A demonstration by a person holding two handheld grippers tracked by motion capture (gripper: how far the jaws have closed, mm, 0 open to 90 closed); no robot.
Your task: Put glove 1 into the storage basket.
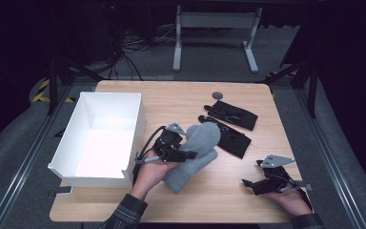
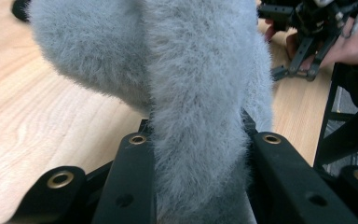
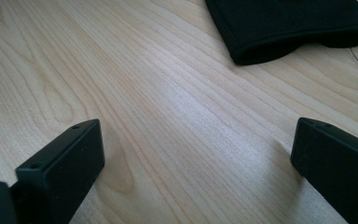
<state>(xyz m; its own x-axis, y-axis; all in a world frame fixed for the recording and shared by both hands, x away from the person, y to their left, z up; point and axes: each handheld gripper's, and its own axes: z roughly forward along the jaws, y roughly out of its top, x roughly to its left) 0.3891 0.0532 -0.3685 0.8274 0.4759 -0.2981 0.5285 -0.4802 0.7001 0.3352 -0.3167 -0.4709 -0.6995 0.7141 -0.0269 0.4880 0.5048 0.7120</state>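
A grey fuzzy mitten (image 1: 198,152) lies at the middle of the wooden table (image 1: 181,98). My left gripper (image 1: 190,153) is shut on it from the left. In the left gripper view the mitten's pile (image 2: 196,93) is squeezed between the two black jaws. My right gripper (image 1: 250,183) rests low near the table's front right, open with nothing between its jaws. Its own view has the jaws wide apart over bare wood (image 3: 177,107), my right gripper (image 3: 196,154) pointing toward a black glove's cuff (image 3: 289,23).
An open white box (image 1: 100,138) stands at the left side of the table, just beside my left hand. Two black gloves (image 1: 231,114) (image 1: 229,137) lie behind and right of the mitten. A small grey disc (image 1: 217,95) sits farther back.
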